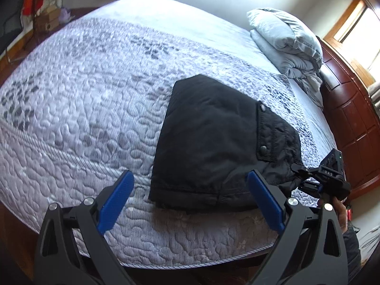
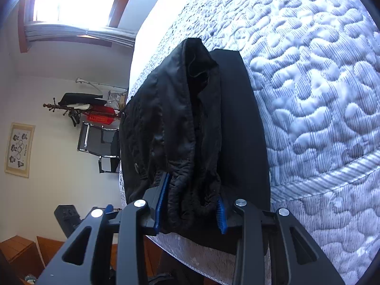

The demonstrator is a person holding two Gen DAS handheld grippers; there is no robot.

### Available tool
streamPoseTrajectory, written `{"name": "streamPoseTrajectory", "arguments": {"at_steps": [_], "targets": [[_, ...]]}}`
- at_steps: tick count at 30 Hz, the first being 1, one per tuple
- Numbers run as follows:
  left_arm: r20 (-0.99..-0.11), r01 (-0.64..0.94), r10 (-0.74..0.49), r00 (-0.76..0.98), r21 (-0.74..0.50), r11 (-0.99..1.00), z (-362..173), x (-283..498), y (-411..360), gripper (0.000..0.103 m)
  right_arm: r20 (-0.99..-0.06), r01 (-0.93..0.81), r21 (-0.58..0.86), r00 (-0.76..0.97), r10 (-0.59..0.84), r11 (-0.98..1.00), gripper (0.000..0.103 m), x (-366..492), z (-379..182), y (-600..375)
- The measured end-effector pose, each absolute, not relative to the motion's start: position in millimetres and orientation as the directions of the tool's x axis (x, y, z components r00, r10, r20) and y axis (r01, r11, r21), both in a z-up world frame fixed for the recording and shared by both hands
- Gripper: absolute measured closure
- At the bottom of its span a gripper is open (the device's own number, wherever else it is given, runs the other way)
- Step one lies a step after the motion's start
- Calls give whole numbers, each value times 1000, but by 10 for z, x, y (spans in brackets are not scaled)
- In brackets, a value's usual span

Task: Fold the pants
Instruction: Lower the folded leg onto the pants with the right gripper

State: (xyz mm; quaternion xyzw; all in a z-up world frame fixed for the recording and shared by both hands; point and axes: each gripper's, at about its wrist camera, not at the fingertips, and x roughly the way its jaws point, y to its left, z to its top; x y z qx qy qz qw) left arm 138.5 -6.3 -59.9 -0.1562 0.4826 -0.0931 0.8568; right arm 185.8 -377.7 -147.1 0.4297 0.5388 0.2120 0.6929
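Observation:
Black pants (image 1: pixel 209 142) lie folded into a compact stack on the quilted mattress (image 1: pixel 83 118), close to its near edge. Above that edge my left gripper (image 1: pixel 190 175) stands open, its blue pads (image 1: pixel 116 199) apart and touching nothing. At the stack's right corner my right gripper (image 1: pixel 299 169) comes in from the side, held by a hand. In the right wrist view the right gripper (image 2: pixel 192 199) is shut on the bunched waistband of the pants (image 2: pixel 185 118), with both blue pads (image 2: pixel 162 197) pressing the fabric. The mattress (image 2: pixel 320 95) fills the right of that view.
A folded grey duvet (image 1: pixel 285 42) rests at the head of the bed beside a dark wooden headboard (image 1: pixel 356 130). Beyond the bed stand a chair (image 2: pixel 99 142), a coat rack (image 2: pixel 71 106) and a bright window (image 2: pixel 78 0). Wooden floor borders the mattress.

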Motion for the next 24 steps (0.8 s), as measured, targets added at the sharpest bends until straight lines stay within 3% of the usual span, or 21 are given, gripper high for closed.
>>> {"name": "streamPoseTrajectory", "arguments": {"at_steps": [6,12,24], "targets": [[-778,53,-272,566,-296,954,-362,1371,-155,7,-581,165,812,329,745,560,58,1858,-1404,-3784],[-764,65,-259,591,-274,959,-257,1432,-156,6,-665,120,728,363,652,676,51,1790,-1111,-3875],[-779,72,-220,588,-221,973,-316,1656,-218,6,-683,89,667,468,560,740,36,1602,-639,-3974]]}}
